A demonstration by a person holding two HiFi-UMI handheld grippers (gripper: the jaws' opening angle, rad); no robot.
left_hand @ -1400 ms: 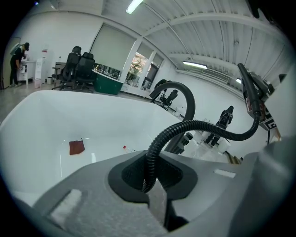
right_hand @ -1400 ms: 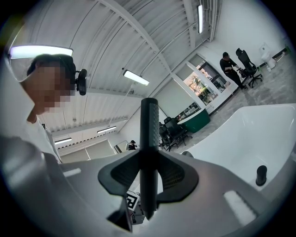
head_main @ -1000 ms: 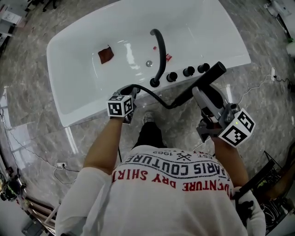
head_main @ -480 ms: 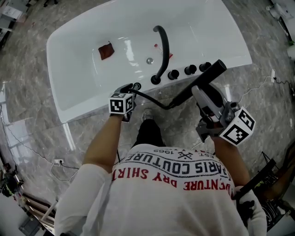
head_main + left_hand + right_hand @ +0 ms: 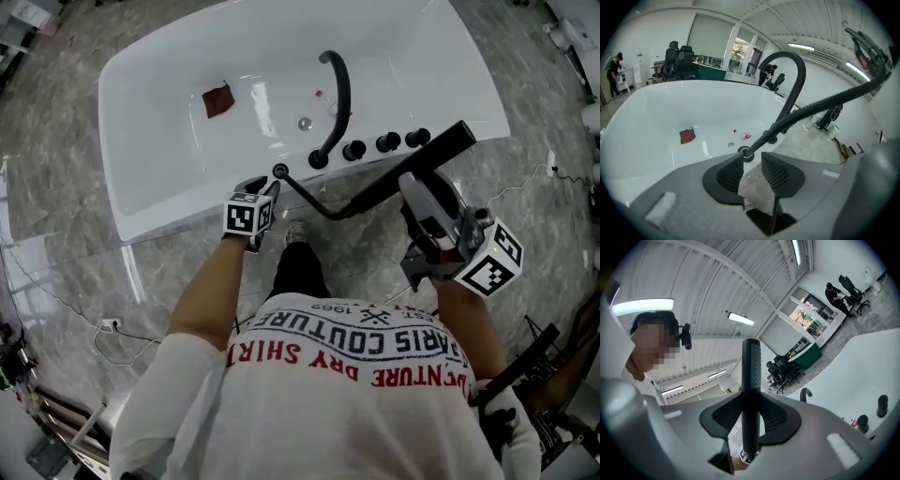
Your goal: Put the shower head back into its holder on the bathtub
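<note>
Shower head point(image 5: 427, 159) sits pinched in the right gripper point(image 5: 417, 187), outside the bathtub's point(image 5: 469, 84) front rim near the knobs point(image 5: 387, 142). Left gripper point(image 5: 267, 187), over that rim by the hose point(image 5: 314, 202) fitting, has just been opening; its spread jaws hold nothing.

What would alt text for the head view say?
From above: a person at a white bathtub grips the black shower head in the right hand-held gripper. The left hand-held gripper's jaws, just opening, hold nothing beside the hose.

A dark red cloth point(image 5: 217, 99) lies left of the curved black faucet point(image 5: 339, 94) and knobs point(image 5: 387, 142)
</note>
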